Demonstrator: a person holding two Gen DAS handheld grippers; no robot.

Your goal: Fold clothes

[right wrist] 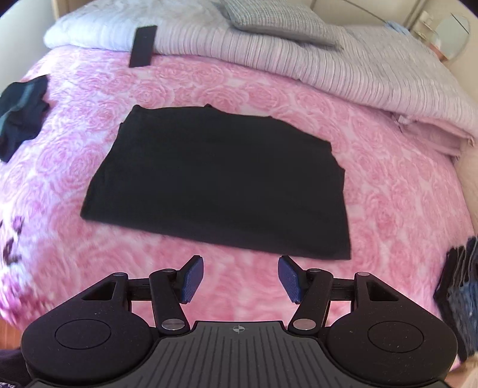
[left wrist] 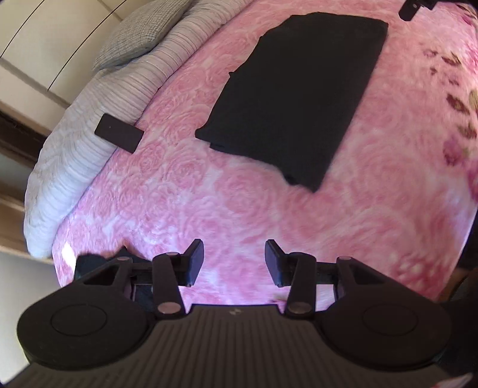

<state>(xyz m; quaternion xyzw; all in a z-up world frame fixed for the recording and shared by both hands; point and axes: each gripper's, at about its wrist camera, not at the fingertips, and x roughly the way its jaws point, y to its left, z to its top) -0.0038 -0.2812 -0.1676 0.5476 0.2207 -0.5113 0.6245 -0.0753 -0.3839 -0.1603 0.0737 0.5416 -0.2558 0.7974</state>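
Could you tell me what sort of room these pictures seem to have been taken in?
Most likely a bedroom. A folded black garment lies on a bed covered by a pink rose-patterned blanket, with a striped quilt and a grey pillow bunched at its far edge.

Black tool (right wrist: 240, 279), blue ribbed pads (right wrist: 192, 280), seemingly rubber.

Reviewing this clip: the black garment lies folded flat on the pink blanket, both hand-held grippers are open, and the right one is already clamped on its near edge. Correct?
Not quite. In the right wrist view the right hand-held gripper is open and short of the black garment, gripping nothing. The rest holds: the garment lies folded flat on the pink blanket, and the left hand-held gripper is open too.
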